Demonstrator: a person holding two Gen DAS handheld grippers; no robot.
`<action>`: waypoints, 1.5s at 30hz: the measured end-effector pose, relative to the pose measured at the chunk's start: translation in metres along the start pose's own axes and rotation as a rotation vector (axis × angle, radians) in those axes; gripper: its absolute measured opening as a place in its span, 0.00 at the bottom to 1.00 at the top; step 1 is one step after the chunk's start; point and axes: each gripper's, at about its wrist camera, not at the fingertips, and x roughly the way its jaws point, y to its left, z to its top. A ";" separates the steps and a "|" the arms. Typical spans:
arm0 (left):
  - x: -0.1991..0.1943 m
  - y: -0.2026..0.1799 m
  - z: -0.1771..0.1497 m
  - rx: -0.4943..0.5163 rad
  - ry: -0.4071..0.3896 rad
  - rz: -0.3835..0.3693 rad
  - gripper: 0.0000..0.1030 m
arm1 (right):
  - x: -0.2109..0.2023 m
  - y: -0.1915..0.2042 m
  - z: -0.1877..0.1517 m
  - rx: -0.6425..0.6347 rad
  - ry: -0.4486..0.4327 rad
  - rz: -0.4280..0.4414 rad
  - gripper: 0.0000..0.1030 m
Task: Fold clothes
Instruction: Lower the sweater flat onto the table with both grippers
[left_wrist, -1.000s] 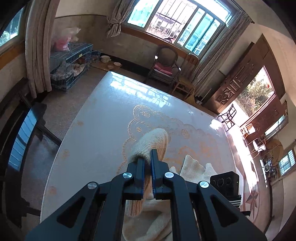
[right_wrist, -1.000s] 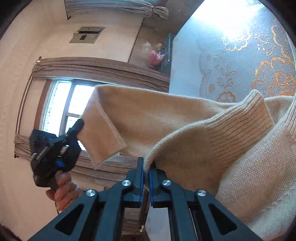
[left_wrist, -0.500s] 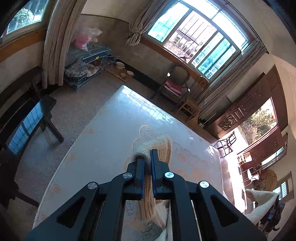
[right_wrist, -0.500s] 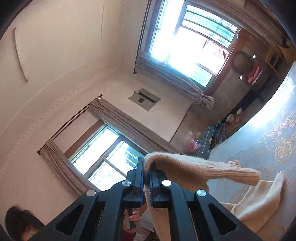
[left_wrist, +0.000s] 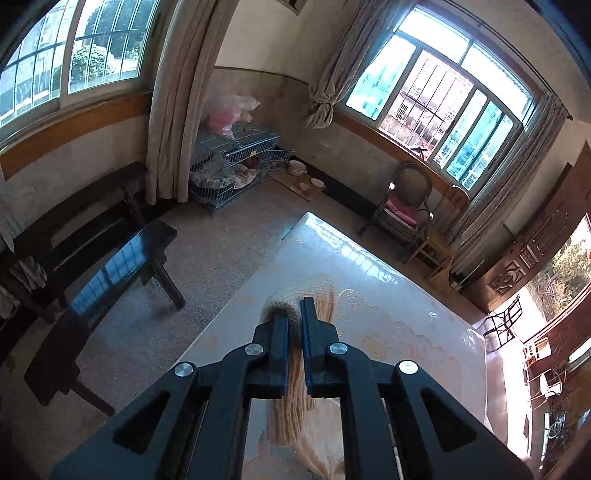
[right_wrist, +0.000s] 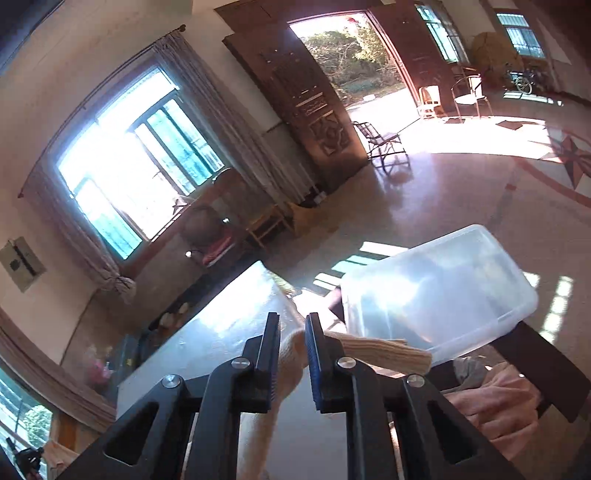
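Sunlit room, patterned table (left_wrist: 388, 295) central. Your left gripper (left_wrist: 291, 332) was clamped on the sweater (left_wrist: 291, 413), lifted above the table. Your right gripper (right_wrist: 291, 343) pinched its cuff beside the bin (right_wrist: 436, 295). No fold was visible; all folding appeared left.

Left tongs (left_wrist: 293, 325) and right tongs (right_wrist: 291, 341) are each clamped on cloth, raised high.
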 end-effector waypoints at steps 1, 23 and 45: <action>0.001 0.002 -0.002 0.001 0.000 0.016 0.06 | 0.002 -0.001 0.000 -0.042 0.020 -0.009 0.15; 0.093 0.131 -0.105 0.029 0.385 0.297 0.13 | 0.251 0.202 -0.302 -0.517 0.864 0.331 0.06; 0.102 -0.024 -0.126 0.204 0.276 -0.096 0.13 | 0.210 0.240 -0.199 -0.550 0.694 0.361 0.18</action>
